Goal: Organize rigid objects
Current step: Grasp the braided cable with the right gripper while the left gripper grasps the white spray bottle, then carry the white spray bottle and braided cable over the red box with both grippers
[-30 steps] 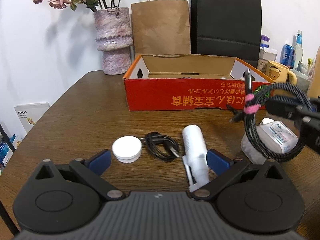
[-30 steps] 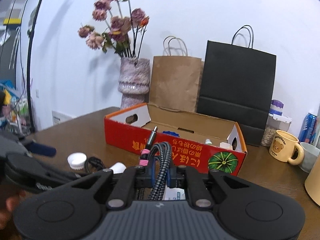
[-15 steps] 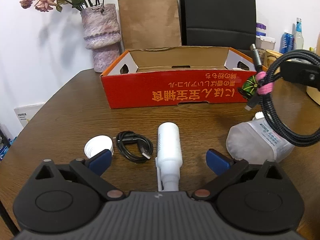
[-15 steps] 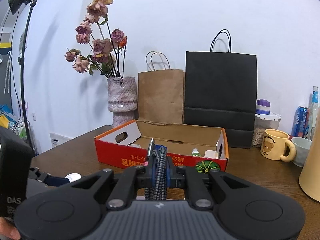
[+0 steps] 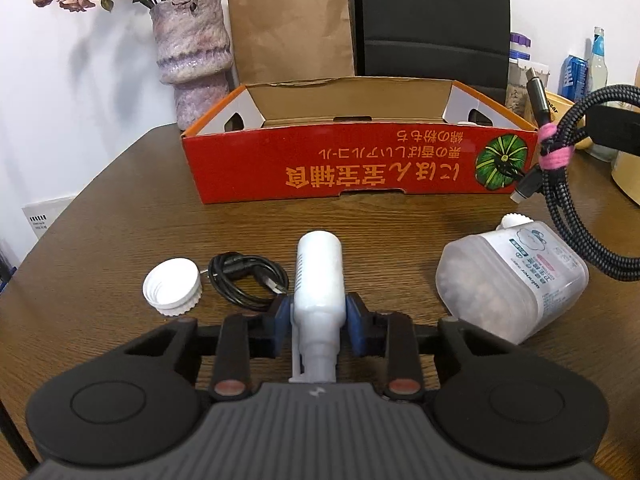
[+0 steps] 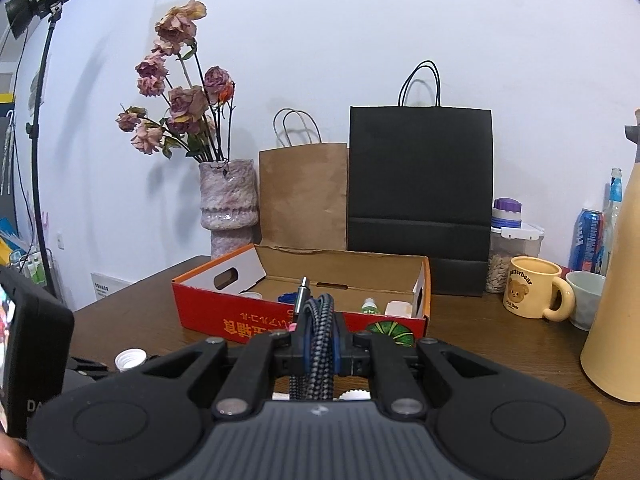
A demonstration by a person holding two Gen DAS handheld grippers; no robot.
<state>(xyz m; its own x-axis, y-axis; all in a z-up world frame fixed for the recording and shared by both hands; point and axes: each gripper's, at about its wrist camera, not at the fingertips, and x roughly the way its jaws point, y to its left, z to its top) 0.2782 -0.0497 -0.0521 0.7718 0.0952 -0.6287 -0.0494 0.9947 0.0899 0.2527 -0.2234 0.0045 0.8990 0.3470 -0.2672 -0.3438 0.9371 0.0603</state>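
A white bottle (image 5: 319, 276) lies on the wooden table, pointing at the open red cardboard box (image 5: 340, 164). My left gripper (image 5: 319, 320) is closing on the bottle, and both blue pads touch its sides near the neck. My right gripper (image 6: 318, 350) is shut on a coiled braided cable (image 6: 318, 332) and hangs above the table in front of the red box (image 6: 240, 316). The left wrist view shows that braided cable (image 5: 568, 200) with its pink tie at the right edge. Small items lie inside the box.
On the table near the bottle lie a white cap (image 5: 172, 286), a coiled black cable (image 5: 248, 278) and a translucent jar (image 5: 508, 280) on its side. Behind the box stand a vase (image 6: 228, 200), a brown bag (image 6: 304, 196) and a black bag (image 6: 420, 192). A bear mug (image 6: 528, 292) and a tall beige jug (image 6: 616, 280) are on the right.
My left gripper moved forward over the white bottle and its jaws went from wide open to closed against it. My right gripper carried the braided cable up and to the right.
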